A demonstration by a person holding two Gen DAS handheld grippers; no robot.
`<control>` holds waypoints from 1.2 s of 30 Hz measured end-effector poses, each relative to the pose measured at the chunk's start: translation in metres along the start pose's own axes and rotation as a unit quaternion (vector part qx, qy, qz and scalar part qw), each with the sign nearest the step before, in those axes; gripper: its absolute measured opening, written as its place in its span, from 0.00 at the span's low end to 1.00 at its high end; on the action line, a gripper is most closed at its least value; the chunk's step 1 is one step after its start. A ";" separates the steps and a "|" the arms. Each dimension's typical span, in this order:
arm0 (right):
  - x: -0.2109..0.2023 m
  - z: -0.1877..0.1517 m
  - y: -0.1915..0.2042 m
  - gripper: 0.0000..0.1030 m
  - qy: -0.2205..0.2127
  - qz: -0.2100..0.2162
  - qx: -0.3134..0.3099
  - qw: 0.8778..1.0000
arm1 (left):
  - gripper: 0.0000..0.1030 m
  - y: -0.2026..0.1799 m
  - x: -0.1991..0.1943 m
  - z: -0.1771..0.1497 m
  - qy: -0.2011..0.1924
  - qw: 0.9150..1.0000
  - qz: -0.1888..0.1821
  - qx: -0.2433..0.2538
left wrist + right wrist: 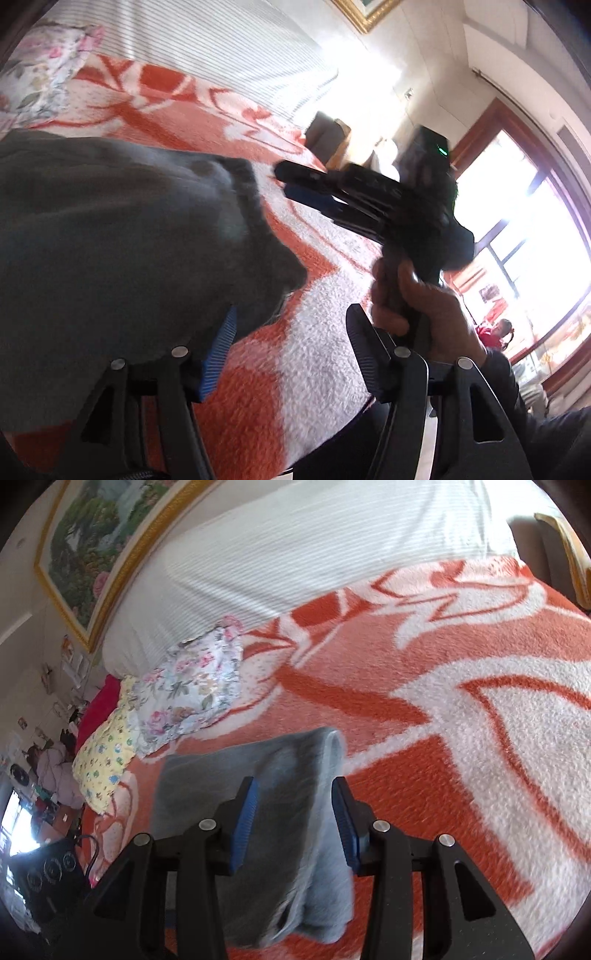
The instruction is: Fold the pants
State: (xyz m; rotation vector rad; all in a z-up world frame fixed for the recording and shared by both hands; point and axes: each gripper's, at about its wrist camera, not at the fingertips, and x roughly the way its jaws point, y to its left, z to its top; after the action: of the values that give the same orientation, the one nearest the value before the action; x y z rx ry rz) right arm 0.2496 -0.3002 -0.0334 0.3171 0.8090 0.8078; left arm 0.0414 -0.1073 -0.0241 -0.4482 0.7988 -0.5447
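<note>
Lying bunched on orange blanket [424, 760], grey pants [291, 812], between parted right claw [295, 823], left claw [291, 343] agape.

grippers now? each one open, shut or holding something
left gripper: open, grey fabric pants draped over one finger, not pinched.
right gripper: open, the pants lie between its blue pads, not gripped.
</note>
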 end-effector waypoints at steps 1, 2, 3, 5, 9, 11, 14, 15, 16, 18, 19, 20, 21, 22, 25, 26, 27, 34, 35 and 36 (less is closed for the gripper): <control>-0.003 -0.004 0.008 0.42 -0.002 0.004 -0.008 1.000 | 0.61 0.002 -0.004 0.000 -0.001 1.000 0.002 -0.003; -0.005 -0.008 0.012 0.44 -0.002 0.006 -0.013 1.000 | 0.61 0.007 -0.011 0.000 -0.003 1.000 0.006 -0.007; -0.005 -0.012 0.017 0.46 0.002 0.005 -0.020 1.000 | 0.62 0.011 -0.017 0.000 -0.005 1.000 0.012 -0.010; -0.006 -0.021 0.025 0.52 0.007 -0.015 -0.041 0.999 | 0.64 0.023 -0.030 0.000 -0.015 0.999 0.032 -0.023; 0.004 -0.041 0.035 0.55 0.032 -0.067 -0.087 0.993 | 0.64 0.053 -0.051 0.000 -0.033 0.996 0.050 -0.063; 0.009 -0.051 0.035 0.55 0.047 -0.104 -0.111 0.987 | 0.64 0.065 -0.060 0.000 -0.040 0.994 0.068 -0.073; 0.011 -0.057 0.029 0.55 0.059 -0.128 -0.111 0.984 | 0.64 0.085 -0.075 0.003 -0.053 0.990 0.090 -0.091; 0.009 -0.057 0.025 0.55 0.057 -0.118 -0.099 0.986 | 0.67 0.090 -0.079 0.005 -0.057 0.989 0.094 -0.094; 0.006 -0.056 0.022 0.55 0.053 -0.104 -0.085 0.990 | 0.71 0.097 -0.085 0.007 -0.063 0.988 0.101 -0.102; 0.002 -0.052 0.019 0.58 0.046 -0.092 -0.068 0.992 | 0.75 0.110 -0.093 0.011 -0.071 0.985 0.106 -0.118; 0.002 -0.050 0.019 0.64 0.044 -0.092 -0.065 0.993 | 0.78 0.115 -0.095 0.012 -0.072 0.984 0.107 -0.124; 0.002 -0.049 0.020 0.70 0.043 -0.091 -0.063 0.993 | 0.78 0.123 -0.097 0.014 -0.072 0.982 0.110 -0.133; 0.003 -0.047 0.020 0.72 0.042 -0.090 -0.061 0.993 | 0.78 0.128 -0.100 0.014 -0.071 0.981 0.114 -0.139; 0.004 -0.046 0.021 0.73 0.040 -0.089 -0.061 0.993 | 0.78 0.134 -0.102 0.014 -0.072 0.980 0.117 -0.144; 0.012 -0.045 0.018 0.73 0.045 -0.082 -0.049 0.994 | 0.79 0.153 -0.106 0.015 -0.068 0.976 0.127 -0.163; 0.015 -0.045 0.017 0.73 0.047 -0.081 -0.043 0.995 | 0.79 0.158 -0.106 0.015 -0.067 0.975 0.130 -0.167; 0.018 -0.046 0.015 0.74 0.049 -0.081 -0.036 0.995 | 0.79 0.166 -0.107 0.015 -0.068 0.973 0.132 -0.175; 0.031 -0.049 0.006 0.75 0.060 -0.070 -0.010 0.996 | 0.79 0.187 -0.103 0.015 -0.061 0.968 0.148 -0.194; 0.032 -0.048 0.006 0.76 0.060 -0.069 -0.011 0.996 | 0.79 0.188 -0.102 0.015 -0.061 0.968 0.150 -0.192; 0.032 -0.048 0.005 0.77 0.060 -0.067 -0.011 0.996 | 0.79 0.189 -0.100 0.016 -0.059 0.968 0.152 -0.190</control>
State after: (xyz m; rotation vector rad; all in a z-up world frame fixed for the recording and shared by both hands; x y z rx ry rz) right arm 0.2247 -0.2747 -0.0791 0.1943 0.9239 0.7142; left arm 0.0500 0.1029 -0.0665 -0.6903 0.8403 -0.0742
